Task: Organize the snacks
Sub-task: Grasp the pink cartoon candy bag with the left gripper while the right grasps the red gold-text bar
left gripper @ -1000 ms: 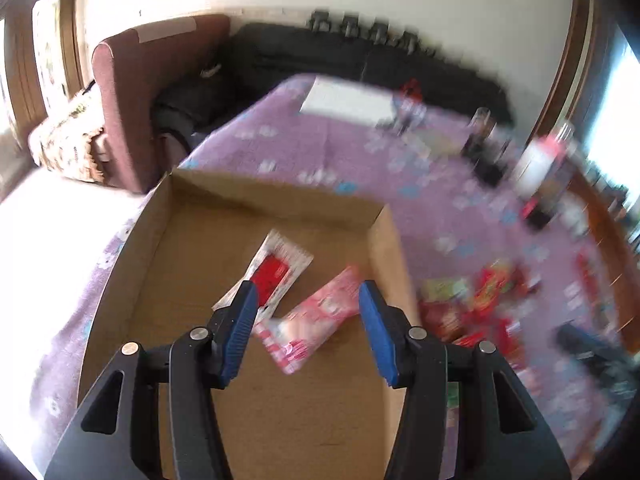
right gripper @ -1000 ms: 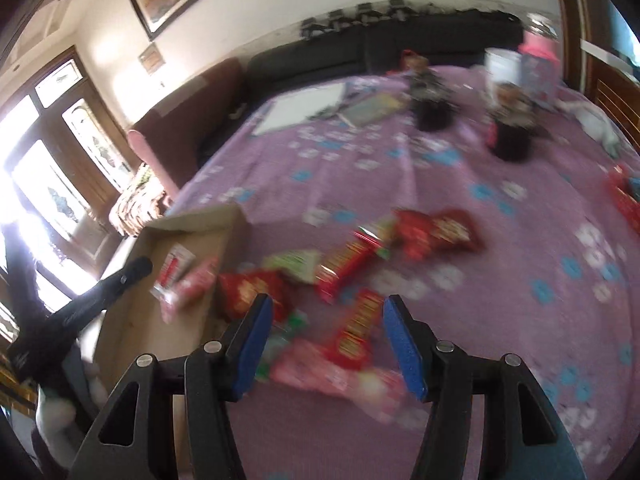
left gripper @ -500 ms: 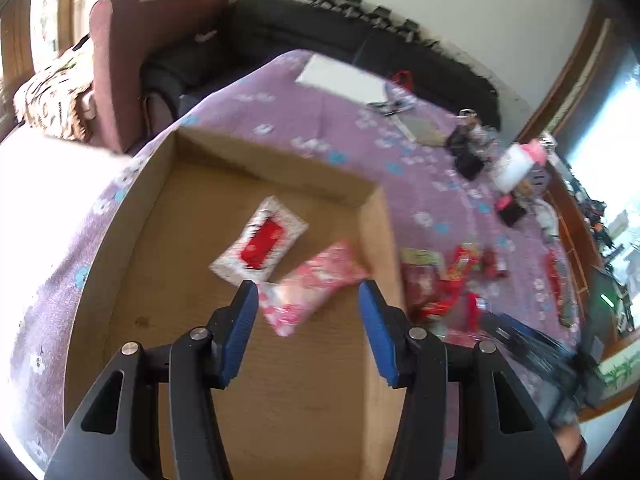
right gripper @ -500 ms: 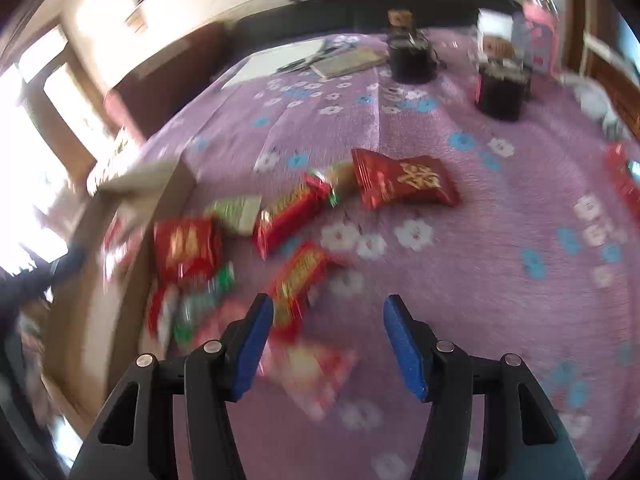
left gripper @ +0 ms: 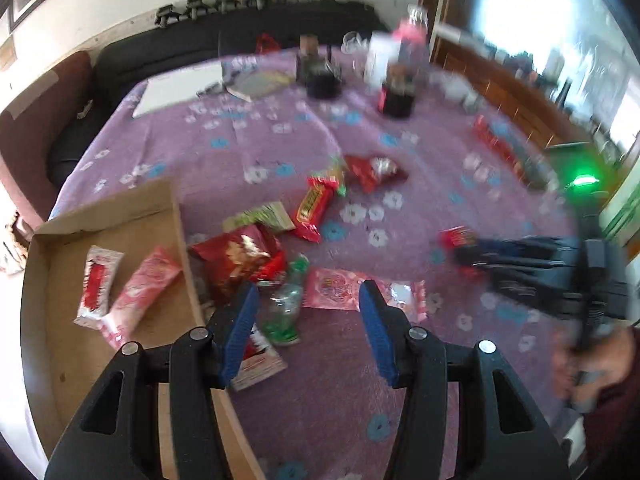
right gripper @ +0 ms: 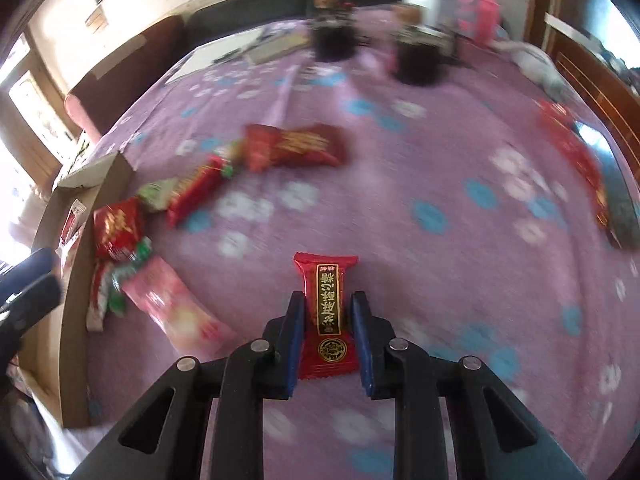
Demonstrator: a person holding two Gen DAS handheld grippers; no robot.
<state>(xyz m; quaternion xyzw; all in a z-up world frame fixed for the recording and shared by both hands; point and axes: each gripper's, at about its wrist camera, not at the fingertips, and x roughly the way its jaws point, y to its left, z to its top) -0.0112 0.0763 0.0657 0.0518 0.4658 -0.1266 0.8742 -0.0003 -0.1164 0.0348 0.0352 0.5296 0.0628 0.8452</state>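
My right gripper (right gripper: 326,300) is shut on a small red snack packet (right gripper: 327,312) with gold lettering, held above the purple flowered cloth. It also shows blurred in the left wrist view (left gripper: 460,240). My left gripper (left gripper: 304,312) is open and empty, over a pink wrapper (left gripper: 340,290) and a green-and-clear packet (left gripper: 286,304). A cardboard box (left gripper: 52,360) at the left holds a white-and-red packet (left gripper: 96,280) and a pink packet (left gripper: 140,284). Several loose snacks lie beside the box, among them a red bag (left gripper: 240,256) and a red bar (left gripper: 316,206).
Dark jars (left gripper: 396,96) and a pink-capped bottle (left gripper: 408,40) stand at the back of the table. A white sheet (left gripper: 180,88) lies at the back left. A dark sofa (left gripper: 240,36) runs behind. A dark flat object (right gripper: 616,200) lies at the right edge.
My right gripper has closed on the small red packet and lifted it. My left gripper has swung right, from over the box to over the loose snacks beside it.
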